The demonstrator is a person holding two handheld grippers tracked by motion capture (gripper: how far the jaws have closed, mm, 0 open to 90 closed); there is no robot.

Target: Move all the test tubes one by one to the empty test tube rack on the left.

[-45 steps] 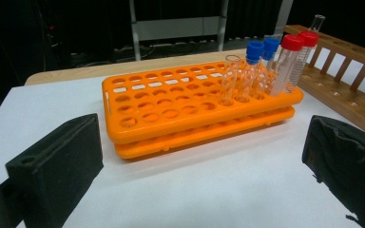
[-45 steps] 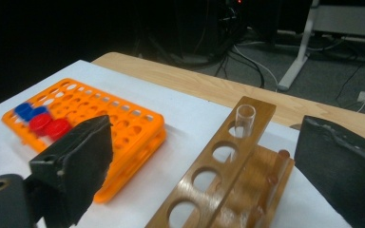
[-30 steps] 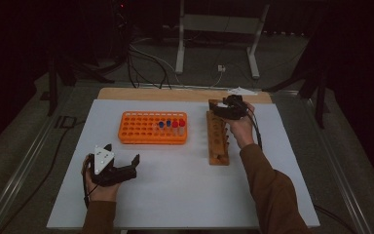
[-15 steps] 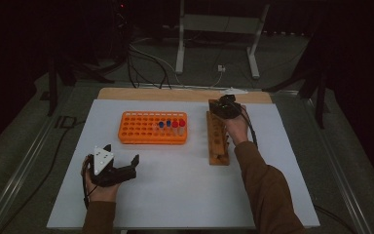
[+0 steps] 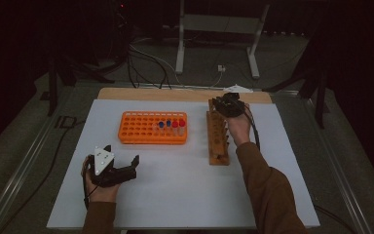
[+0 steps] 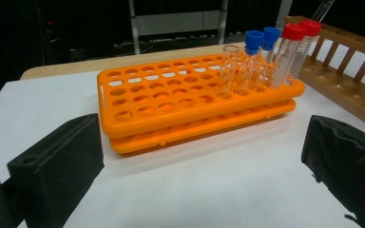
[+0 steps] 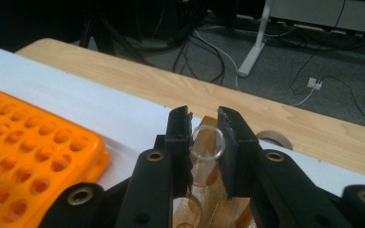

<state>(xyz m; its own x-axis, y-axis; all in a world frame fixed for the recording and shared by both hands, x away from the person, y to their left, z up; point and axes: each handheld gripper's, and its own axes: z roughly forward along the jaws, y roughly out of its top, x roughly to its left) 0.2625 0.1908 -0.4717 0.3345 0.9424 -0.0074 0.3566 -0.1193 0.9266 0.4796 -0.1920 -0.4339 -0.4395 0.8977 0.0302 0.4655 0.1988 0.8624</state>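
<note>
An orange tube rack (image 5: 152, 127) lies mid-table and holds several tubes at its right end: red-capped ones (image 6: 290, 54), blue-capped ones (image 6: 253, 45) and an uncapped clear tube (image 6: 229, 66). A wooden tube rack (image 5: 217, 136) stands to its right. My right gripper (image 5: 228, 105) is at the wooden rack's far end, shut on a clear uncapped glass tube (image 7: 208, 147) held upright over the wooden rack (image 7: 228, 213). My left gripper (image 5: 126, 168) rests near the table's front left, open, jaws wide apart with nothing between them, facing the orange rack (image 6: 180, 99).
A white sheet (image 5: 175, 195) covers the table, with a bare wooden strip (image 7: 275, 111) along the far edge. A roll of tape (image 7: 273, 138) lies just beyond the wooden rack. Cables and a metal stand's legs (image 5: 214, 44) are on the floor behind.
My right gripper has shifted slightly toward the far end of the wooden rack. The left gripper has stayed put.
</note>
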